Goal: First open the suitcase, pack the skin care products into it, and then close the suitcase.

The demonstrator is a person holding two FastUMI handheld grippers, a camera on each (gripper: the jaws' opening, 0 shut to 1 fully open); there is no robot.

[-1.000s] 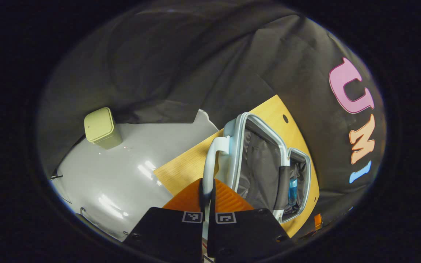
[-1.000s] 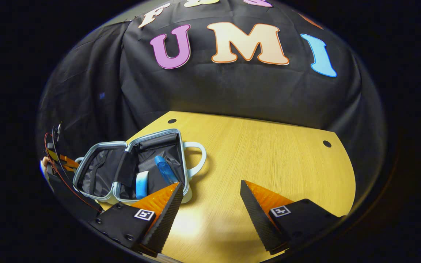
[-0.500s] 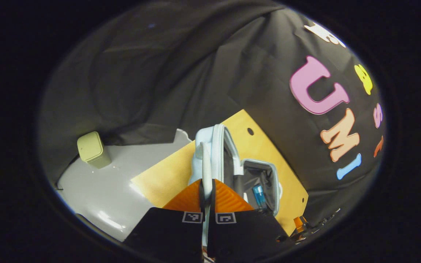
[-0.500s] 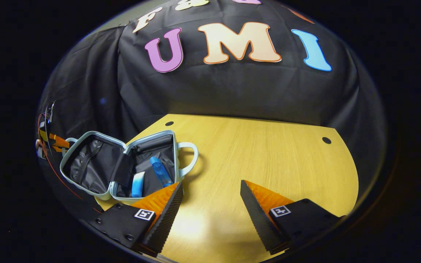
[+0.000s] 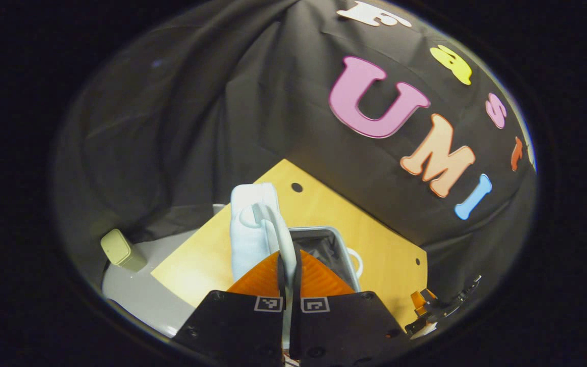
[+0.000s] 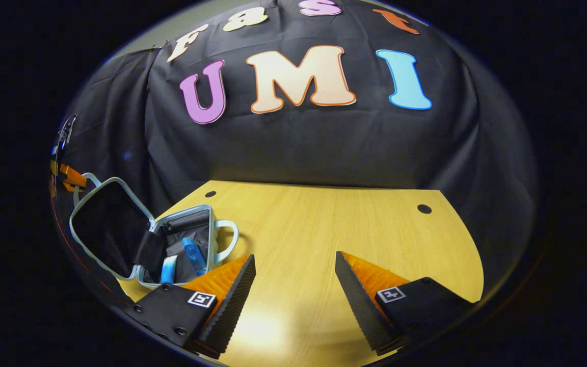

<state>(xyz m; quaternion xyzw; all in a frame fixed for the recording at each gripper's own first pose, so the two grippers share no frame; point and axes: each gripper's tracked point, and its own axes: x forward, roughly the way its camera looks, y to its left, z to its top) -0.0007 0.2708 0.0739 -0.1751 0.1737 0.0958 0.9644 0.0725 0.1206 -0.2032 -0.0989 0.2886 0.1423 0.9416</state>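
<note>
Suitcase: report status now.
Left gripper shut on lid handle, lid raised. Right gripper open over table. Two blue bottles inside. Nothing blocking.

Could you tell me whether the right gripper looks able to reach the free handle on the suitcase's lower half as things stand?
Probably yes. The right gripper is open over the bare wooden table, and the free handle sticks out sideways toward it with nothing between. The left gripper holds the raised lid's handle, off to the side.

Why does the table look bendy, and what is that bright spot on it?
In the right gripper view, the fisheye lens bows the wooden table's edges, and a lamp's soft glare sits between the right tool's fingers. In the left gripper view, the table leans because the camera is tilted.
</note>
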